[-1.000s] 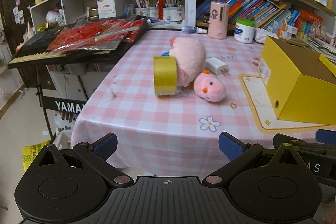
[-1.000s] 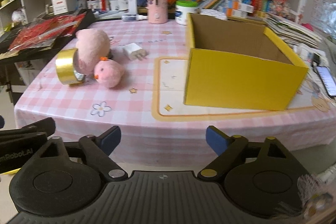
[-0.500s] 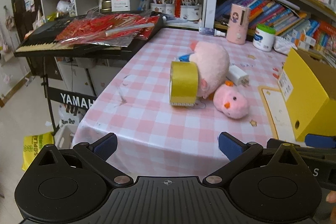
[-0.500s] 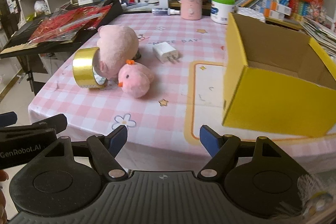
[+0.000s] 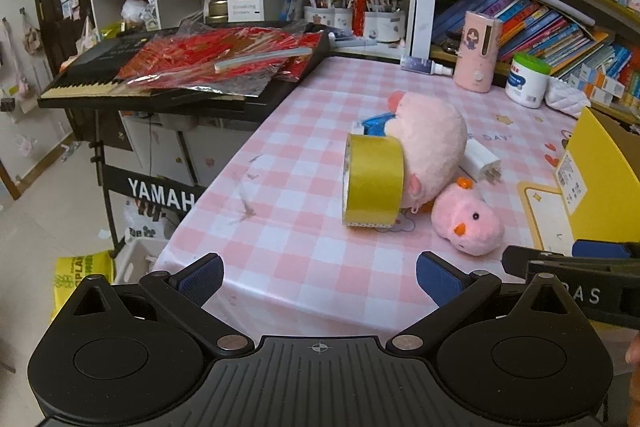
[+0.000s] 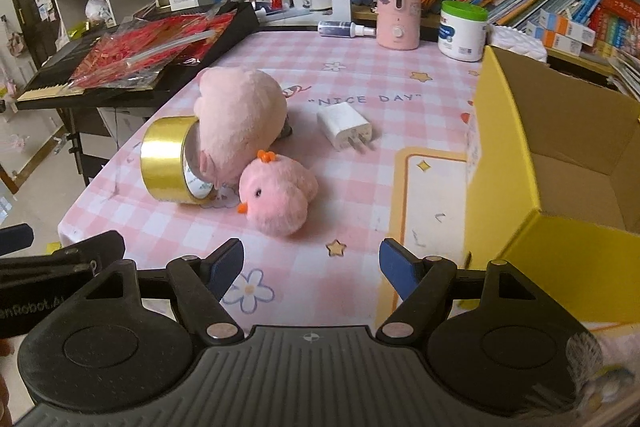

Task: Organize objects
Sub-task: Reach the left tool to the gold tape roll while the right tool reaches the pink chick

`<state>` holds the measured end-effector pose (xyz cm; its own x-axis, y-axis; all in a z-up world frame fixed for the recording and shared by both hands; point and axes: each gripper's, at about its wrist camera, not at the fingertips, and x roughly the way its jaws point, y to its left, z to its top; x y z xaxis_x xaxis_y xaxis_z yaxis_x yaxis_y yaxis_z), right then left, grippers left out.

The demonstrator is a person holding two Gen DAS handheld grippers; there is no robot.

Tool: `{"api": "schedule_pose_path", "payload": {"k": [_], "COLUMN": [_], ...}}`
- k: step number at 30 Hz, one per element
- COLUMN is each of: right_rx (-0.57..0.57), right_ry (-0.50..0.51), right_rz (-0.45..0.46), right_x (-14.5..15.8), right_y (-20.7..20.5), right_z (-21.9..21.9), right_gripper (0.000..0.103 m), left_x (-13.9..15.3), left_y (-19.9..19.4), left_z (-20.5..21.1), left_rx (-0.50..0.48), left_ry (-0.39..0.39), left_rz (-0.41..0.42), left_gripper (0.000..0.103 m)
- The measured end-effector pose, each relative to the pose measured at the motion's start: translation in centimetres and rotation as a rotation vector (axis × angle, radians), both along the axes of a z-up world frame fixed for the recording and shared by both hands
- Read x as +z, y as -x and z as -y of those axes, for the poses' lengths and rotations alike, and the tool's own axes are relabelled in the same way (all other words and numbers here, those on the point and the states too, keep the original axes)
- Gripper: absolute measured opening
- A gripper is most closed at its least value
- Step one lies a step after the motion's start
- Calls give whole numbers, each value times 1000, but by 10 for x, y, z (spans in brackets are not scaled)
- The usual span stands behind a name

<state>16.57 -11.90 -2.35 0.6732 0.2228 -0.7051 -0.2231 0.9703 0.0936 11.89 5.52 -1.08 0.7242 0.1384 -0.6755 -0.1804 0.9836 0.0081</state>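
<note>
A gold tape roll (image 5: 374, 185) (image 6: 166, 161) stands on edge on the pink checked table, leaning against a large pink plush (image 5: 434, 147) (image 6: 240, 111). A small pink chick plush (image 5: 468, 223) (image 6: 280, 199) lies in front of it, and a white charger (image 5: 482, 161) (image 6: 346, 125) lies behind. An open yellow box (image 5: 600, 179) (image 6: 560, 259) sits to the right. My left gripper (image 5: 318, 279) hovers open at the table's near edge, short of the tape. My right gripper (image 6: 312, 265) is open over the near edge, just short of the chick, with nothing between its fingers.
A black keyboard (image 5: 180, 75) covered with red foil packets juts out at the table's left. A pink humidifier (image 6: 398, 11), a green-lidded jar (image 6: 462, 31) and a spray bottle (image 6: 346, 29) stand at the back. Crowded shelves and books rise behind. The floor drops off left.
Both grippers have come nearer the toys, which now sit larger and closer. The yellow box has slid toward the right edge of both views. The right jaws stand narrower than before.
</note>
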Motion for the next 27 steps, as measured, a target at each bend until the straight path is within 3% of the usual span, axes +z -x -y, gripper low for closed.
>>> {"api": "schedule_pose_path", "payload": {"k": [27], "right_rx": [89], "right_ry": [-28], "right_rz": [-94], "right_x": [-25], "right_y": [-65], "right_z": [-20], "right_gripper": [75], "left_x": [-13], "left_y": [-30], "left_z": [-4], "left_rx": [0], "left_ry": [-17], "left_rz": [-50], "left_gripper": [103]}}
